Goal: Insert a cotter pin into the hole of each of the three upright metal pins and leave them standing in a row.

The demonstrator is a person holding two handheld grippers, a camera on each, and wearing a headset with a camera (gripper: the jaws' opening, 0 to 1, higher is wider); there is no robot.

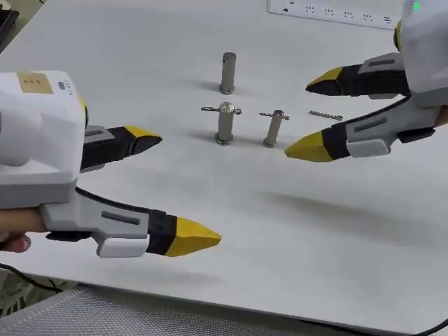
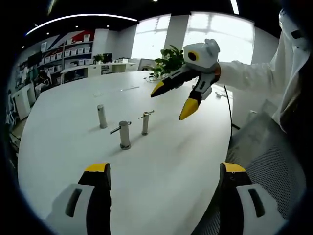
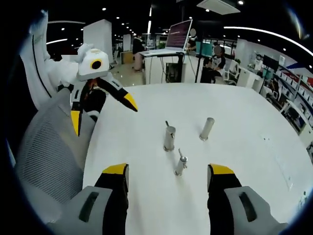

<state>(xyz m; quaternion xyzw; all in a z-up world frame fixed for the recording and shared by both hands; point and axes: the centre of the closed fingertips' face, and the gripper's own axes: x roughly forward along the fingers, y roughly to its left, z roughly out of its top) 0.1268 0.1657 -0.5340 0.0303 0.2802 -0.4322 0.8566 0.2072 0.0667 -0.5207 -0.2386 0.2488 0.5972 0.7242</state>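
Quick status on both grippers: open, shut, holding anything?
Left gripper: open, holding nothing.
Right gripper: open, holding nothing.

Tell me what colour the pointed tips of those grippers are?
Yellow tips, with black just behind them; the head view shows it best.

white bench point(image 1: 210, 231) with a rounded edge. white power strip point(image 1: 329, 12) lies at its far edge. grey mesh chair point(image 1: 105, 315) just beside the near edge. left gripper view: leafy plant point(image 2: 168, 58) past the bench end, bright windows point(image 2: 195, 34) behind, shelves point(image 2: 73, 49) with boxes. right gripper view: lit screen point(image 3: 178, 33) on another desk.
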